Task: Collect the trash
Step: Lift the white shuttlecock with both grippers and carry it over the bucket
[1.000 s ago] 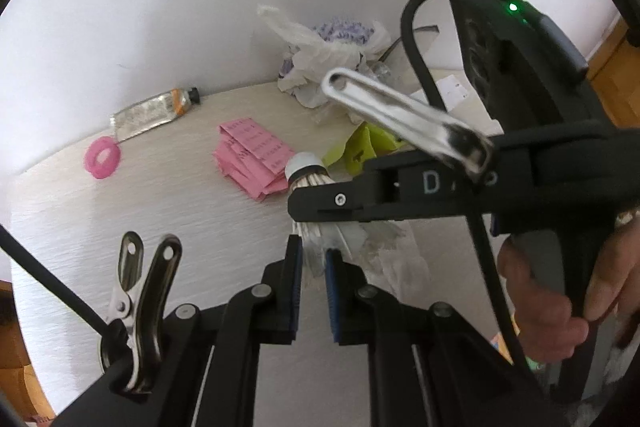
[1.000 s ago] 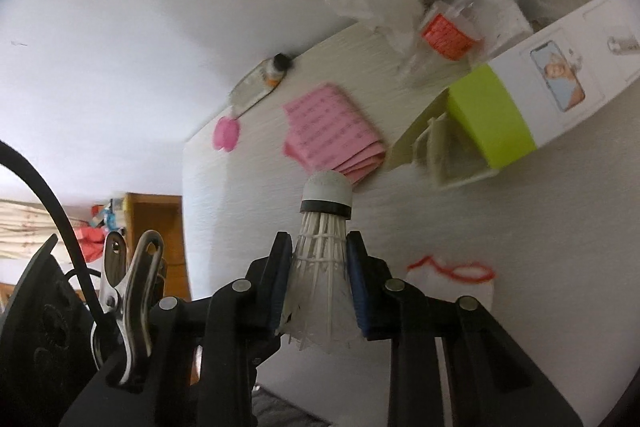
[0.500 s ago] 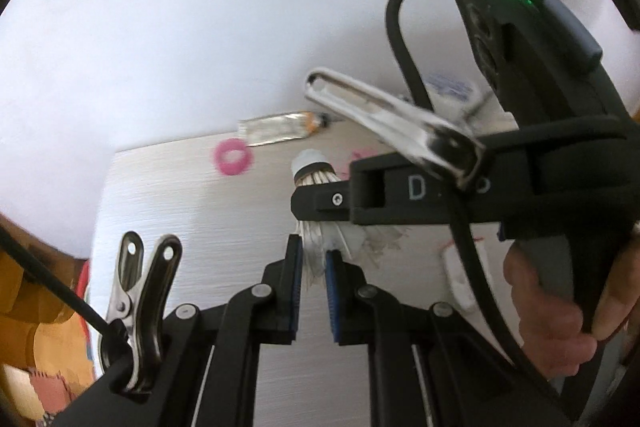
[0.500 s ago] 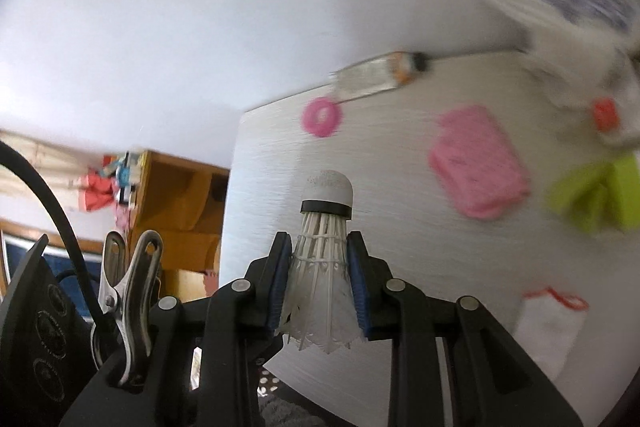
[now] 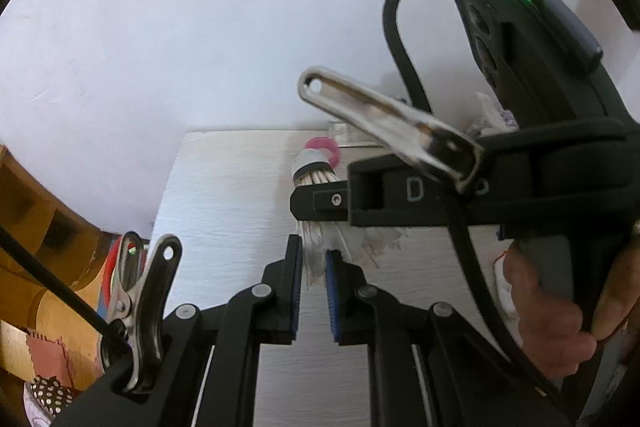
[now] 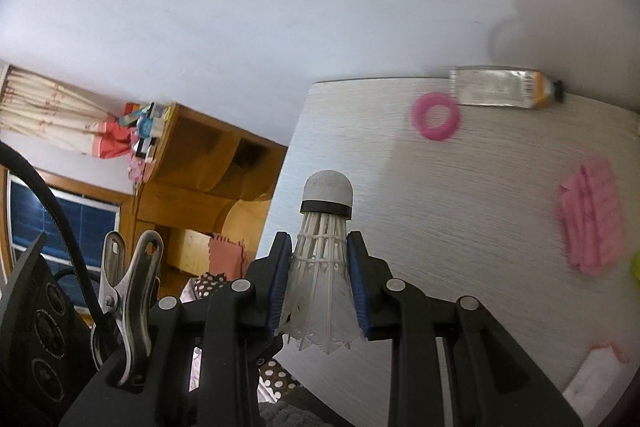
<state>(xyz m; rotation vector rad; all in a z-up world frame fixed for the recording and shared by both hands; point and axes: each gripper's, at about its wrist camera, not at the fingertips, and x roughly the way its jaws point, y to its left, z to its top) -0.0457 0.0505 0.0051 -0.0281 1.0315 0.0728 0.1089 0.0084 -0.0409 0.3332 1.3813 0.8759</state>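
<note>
Both your grippers have swung toward the pale wooden table's (image 6: 460,187) left edge. Your right gripper (image 6: 320,283) clamps a white feathered shuttlecock (image 6: 322,267); your left gripper (image 5: 313,287) is closed, empty. Beyond lie a pink ring (image 6: 436,117) and a silver tube (image 6: 500,87).

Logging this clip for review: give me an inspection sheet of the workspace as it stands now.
Surface: pale wood-grain table, against a white wall.
Job's things: shuttlecock, cork end forward.
Clutter: pink ring, squeezed tube, pink paper stack.
Grippers: right gripper shut on the shuttlecock; left gripper nearly shut, nothing pinched.
Cables: black cable looping over the right gripper.
Surroundings: wooden shelf unit, window lower left.
</note>
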